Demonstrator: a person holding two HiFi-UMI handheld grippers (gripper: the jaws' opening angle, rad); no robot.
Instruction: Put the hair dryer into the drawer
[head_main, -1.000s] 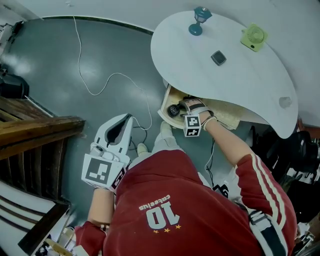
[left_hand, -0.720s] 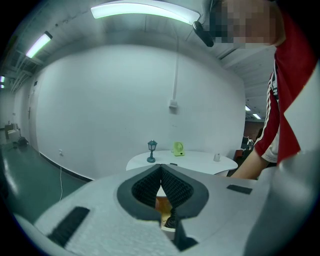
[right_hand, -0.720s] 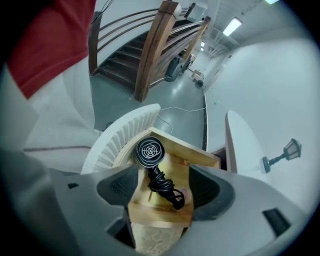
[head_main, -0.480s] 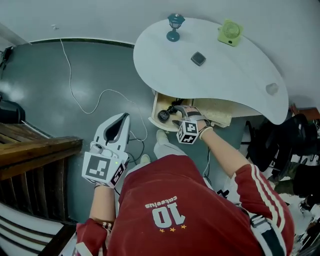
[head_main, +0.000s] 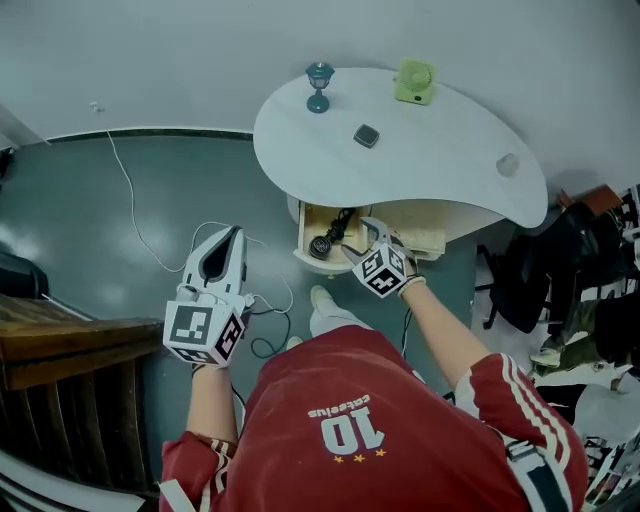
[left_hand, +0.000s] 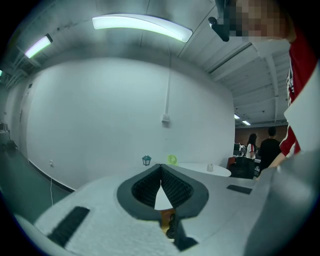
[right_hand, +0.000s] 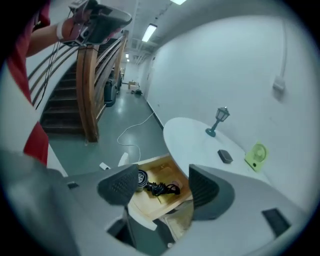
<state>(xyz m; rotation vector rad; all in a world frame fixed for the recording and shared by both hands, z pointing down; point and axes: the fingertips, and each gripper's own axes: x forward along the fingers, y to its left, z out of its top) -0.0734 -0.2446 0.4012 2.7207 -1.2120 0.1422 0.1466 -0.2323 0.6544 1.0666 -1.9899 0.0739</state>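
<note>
The right claw (right_hand: 160, 185) gaped empty above the open drawer (head_main: 302, 232) holding what looked like the black hair dryer (right_hand: 134, 179), while the left claw (left_hand: 161, 168) was pressed together, empty.

On the back of the red shirt (head_main: 430, 400), toward six o'clock in the head view, we read a large white number 10. A small white word stands just above it, too small for us to make out. Black-and-white square markers sit on the cube of the left gripper (head_main: 230, 236) at eight o'clock, and on that of the right gripper (head_main: 357, 240) near centre.
</note>
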